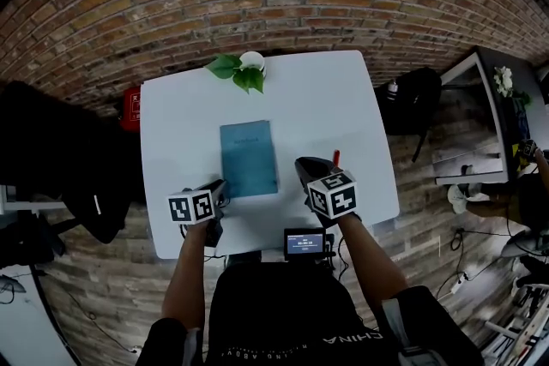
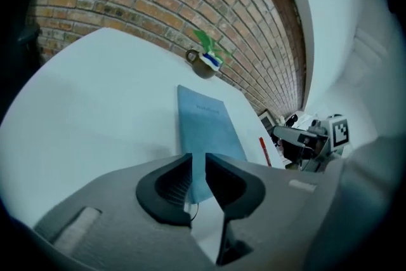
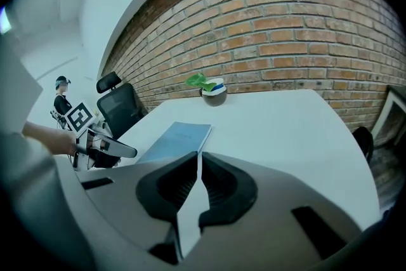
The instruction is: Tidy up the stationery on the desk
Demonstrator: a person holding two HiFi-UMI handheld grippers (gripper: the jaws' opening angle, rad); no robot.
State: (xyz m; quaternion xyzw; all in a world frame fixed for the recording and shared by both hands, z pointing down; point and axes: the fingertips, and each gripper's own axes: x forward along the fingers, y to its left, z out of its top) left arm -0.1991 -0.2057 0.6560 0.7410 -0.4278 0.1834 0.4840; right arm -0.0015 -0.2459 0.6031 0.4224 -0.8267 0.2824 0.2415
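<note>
A blue notebook [image 1: 249, 157] lies flat in the middle of the white desk [image 1: 180, 124]. My left gripper [image 1: 220, 189] sits at its near left corner; in the left gripper view [image 2: 198, 162] the jaws stand a narrow gap apart and the notebook's [image 2: 209, 127] near edge shows through that gap, lying flat, not pinched. A red pen [image 1: 336, 157] rests on the desk just right of my right gripper [image 1: 307, 171], apart from it. In the right gripper view [image 3: 198, 158] the tips almost meet with nothing between them, and the pen is hidden.
A potted plant [image 1: 244, 69] stands at the desk's far edge against the brick wall. A small black timer [image 1: 304, 243] sits at the near edge. Black chairs stand to the left [image 1: 69, 167] and right [image 1: 412, 99] of the desk.
</note>
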